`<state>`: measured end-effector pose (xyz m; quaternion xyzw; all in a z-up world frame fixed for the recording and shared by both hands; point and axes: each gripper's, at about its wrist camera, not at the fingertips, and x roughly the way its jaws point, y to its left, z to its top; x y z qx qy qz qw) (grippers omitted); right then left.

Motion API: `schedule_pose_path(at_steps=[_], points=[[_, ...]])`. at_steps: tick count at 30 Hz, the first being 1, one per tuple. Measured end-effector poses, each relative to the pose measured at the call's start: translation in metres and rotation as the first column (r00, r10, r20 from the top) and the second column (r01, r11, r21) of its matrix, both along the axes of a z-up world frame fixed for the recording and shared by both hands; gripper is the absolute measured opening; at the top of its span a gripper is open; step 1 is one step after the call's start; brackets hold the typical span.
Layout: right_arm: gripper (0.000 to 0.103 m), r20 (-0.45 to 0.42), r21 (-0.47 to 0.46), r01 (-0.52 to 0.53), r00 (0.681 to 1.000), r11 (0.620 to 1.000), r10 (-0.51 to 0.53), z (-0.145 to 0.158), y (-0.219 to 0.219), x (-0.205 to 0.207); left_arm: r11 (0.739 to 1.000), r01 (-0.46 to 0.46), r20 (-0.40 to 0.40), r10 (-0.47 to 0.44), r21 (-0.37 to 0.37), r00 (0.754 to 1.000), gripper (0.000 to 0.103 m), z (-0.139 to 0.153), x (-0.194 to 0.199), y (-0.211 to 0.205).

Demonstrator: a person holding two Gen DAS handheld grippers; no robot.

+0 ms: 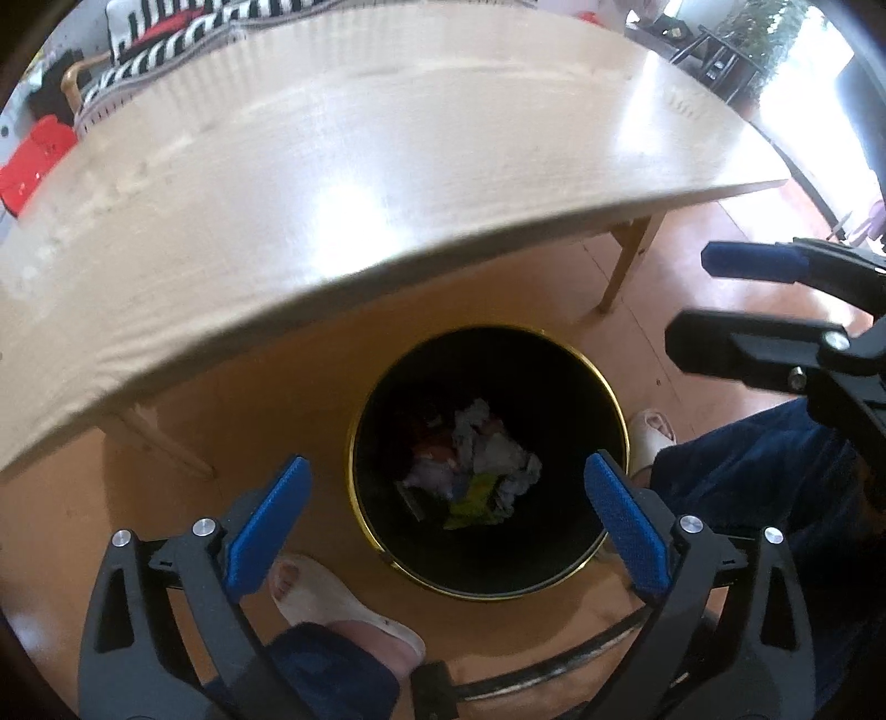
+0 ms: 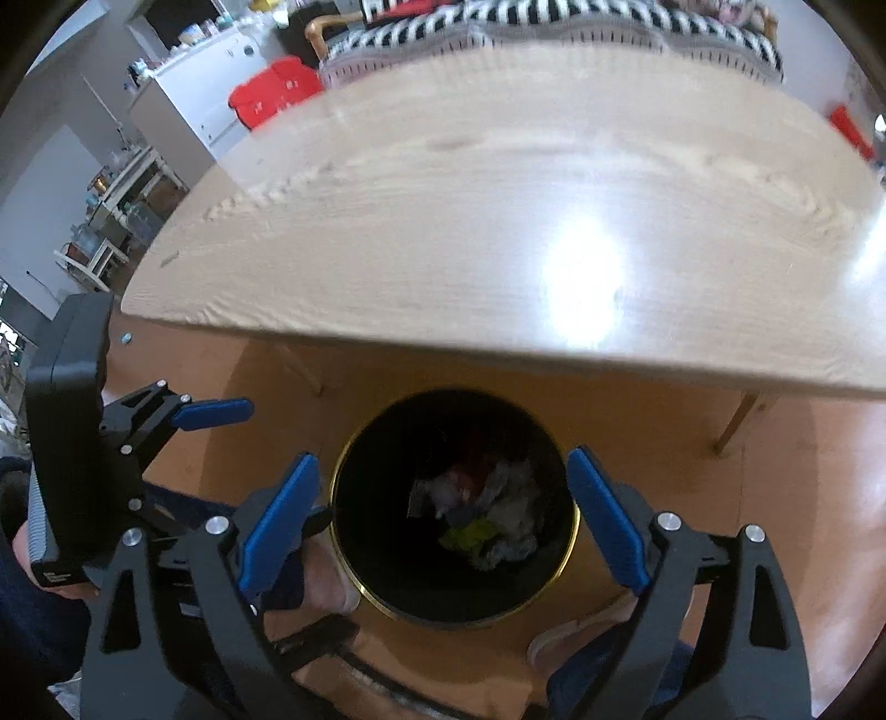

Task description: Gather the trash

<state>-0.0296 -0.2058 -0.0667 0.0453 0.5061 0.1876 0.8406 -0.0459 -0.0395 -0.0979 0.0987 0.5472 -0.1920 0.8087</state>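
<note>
A black round trash bin with a gold rim stands on the floor below the table's near edge; it also shows in the right wrist view. Crumpled paper and wrappers lie at its bottom, also seen in the right wrist view. My left gripper is open and empty above the bin. My right gripper is open and empty above the bin too. The right gripper also shows at the right of the left wrist view. The left gripper shows at the left of the right wrist view.
A light wooden table fills the upper half of both views. The person's feet in pale slippers stand either side of the bin. A striped sofa and a red box lie beyond the table.
</note>
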Motion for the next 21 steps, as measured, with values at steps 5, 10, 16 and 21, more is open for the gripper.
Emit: schedule_pose_path(at_steps=[5, 10, 16, 21], points=[[0.091, 0.150, 0.024, 0.040, 0.988, 0.999, -0.043, 0.036, -0.008, 0.000, 0.999, -0.023, 0.103, 0.028, -0.049, 0.994, 0.096, 0.034, 0.003, 0.009], [0.093, 0.223, -0.003, 0.096, 0.970, 0.995, -0.093, 0.060, -0.011, 0.008, 0.993, -0.074, 0.202, 0.092, -0.092, 0.975, 0.097, 0.068, 0.014, 0.024], [0.094, 0.270, -0.098, 0.125, 0.958, 0.987, -0.095, 0.086, -0.001, 0.029, 0.986, -0.150, 0.279, 0.163, -0.067, 0.946, 0.097, 0.095, 0.041, 0.043], [0.095, 0.252, -0.113, 0.146, 0.961, 0.983, -0.113, 0.104, -0.004, 0.059, 0.972, -0.219, 0.294, 0.234, -0.083, 0.927, 0.097, 0.120, 0.076, 0.064]])
